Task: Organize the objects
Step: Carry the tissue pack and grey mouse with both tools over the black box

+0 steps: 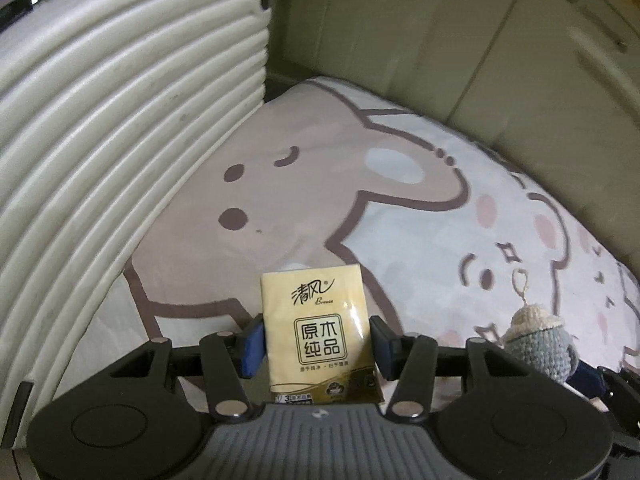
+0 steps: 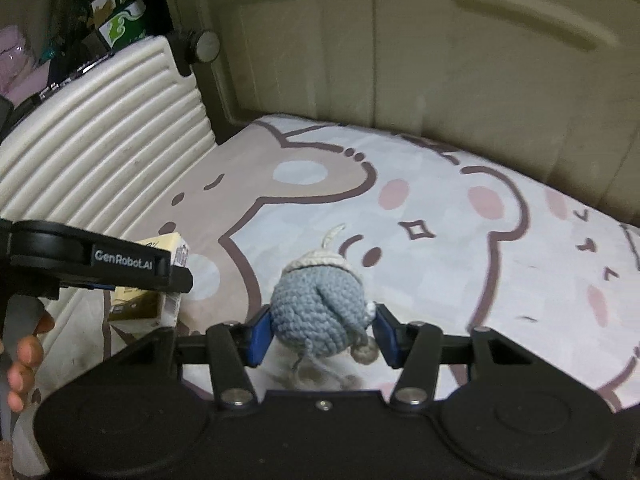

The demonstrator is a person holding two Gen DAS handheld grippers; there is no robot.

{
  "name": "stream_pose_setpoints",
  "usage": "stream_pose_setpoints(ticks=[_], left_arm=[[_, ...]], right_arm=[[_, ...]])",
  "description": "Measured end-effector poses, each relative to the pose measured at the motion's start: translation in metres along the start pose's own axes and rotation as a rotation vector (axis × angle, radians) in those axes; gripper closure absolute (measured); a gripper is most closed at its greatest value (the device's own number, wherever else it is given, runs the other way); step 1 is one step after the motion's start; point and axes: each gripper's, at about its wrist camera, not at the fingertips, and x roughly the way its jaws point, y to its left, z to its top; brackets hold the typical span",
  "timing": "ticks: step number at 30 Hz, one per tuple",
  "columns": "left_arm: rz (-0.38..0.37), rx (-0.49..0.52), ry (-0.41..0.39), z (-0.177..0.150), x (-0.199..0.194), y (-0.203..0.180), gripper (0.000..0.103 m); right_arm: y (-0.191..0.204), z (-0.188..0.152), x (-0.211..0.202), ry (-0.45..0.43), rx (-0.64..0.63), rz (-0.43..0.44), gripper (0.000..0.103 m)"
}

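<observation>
A yellow pocket tissue pack [image 1: 316, 320] with printed characters stands upright between the blue pads of my left gripper [image 1: 318, 346], which is shut on its sides. In the right wrist view a grey-blue crocheted toy [image 2: 316, 308] with a cream cap and a loop on top sits between the pads of my right gripper [image 2: 323, 336], shut on it. Both things hang just above the cartoon bear bedsheet [image 2: 440, 208]. The toy [image 1: 536, 348] also shows at the lower right of the left wrist view. The tissue pack [image 2: 170, 246] shows at the left of the right wrist view, behind the left gripper's black body.
A ribbed cream headboard [image 1: 100, 140] runs along the left of the bed. Beige cupboard doors [image 1: 480, 40] stand behind the bed's far edge. A person's hand [image 2: 24, 356] holds the left gripper's handle. Boxes and clutter [image 2: 120, 16] lie beyond the headboard.
</observation>
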Motion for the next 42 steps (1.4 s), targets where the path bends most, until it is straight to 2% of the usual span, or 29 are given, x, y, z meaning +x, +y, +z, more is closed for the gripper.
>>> stream_pose_setpoints(ticks=[18, 27, 42], left_arm=[[-0.06, 0.144, -0.088, -0.044, -0.077, -0.047, 0.05], [-0.097, 0.188, -0.134, -0.062, -0.112, -0.062, 0.05], [-0.166, 0.269, -0.159, -0.085, -0.14, -0.096, 0.049]], right_arm=[[-0.04, -0.022, -0.092, -0.083, 0.147, -0.059, 0.049], [-0.038, -0.033, -0.13, -0.116, 0.148, -0.076, 0.049], [-0.066, -0.053, -0.178, -0.155, 0.195, -0.119, 0.049]])
